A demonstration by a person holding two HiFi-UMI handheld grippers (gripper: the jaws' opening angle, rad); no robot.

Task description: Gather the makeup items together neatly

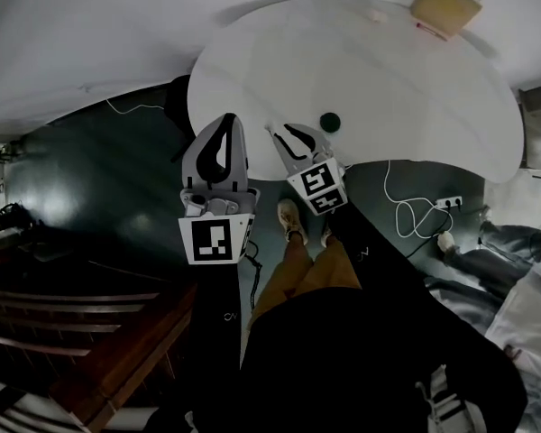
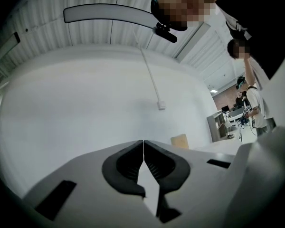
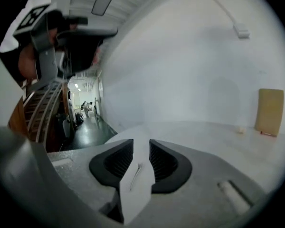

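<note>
White oval counter (image 1: 388,79) above dark floor (image 1: 99,179); left gripper (image 2: 143,144) jaws pressed together, right gripper (image 3: 141,145) jaws slightly apart, both empty.

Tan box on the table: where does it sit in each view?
Head view: tan box at top right, on the far edge of the white table.
Left gripper view: small, just right of centre.
Right gripper view: near the right edge, standing upright.
Shared landmark: the white table it sits on.
</note>
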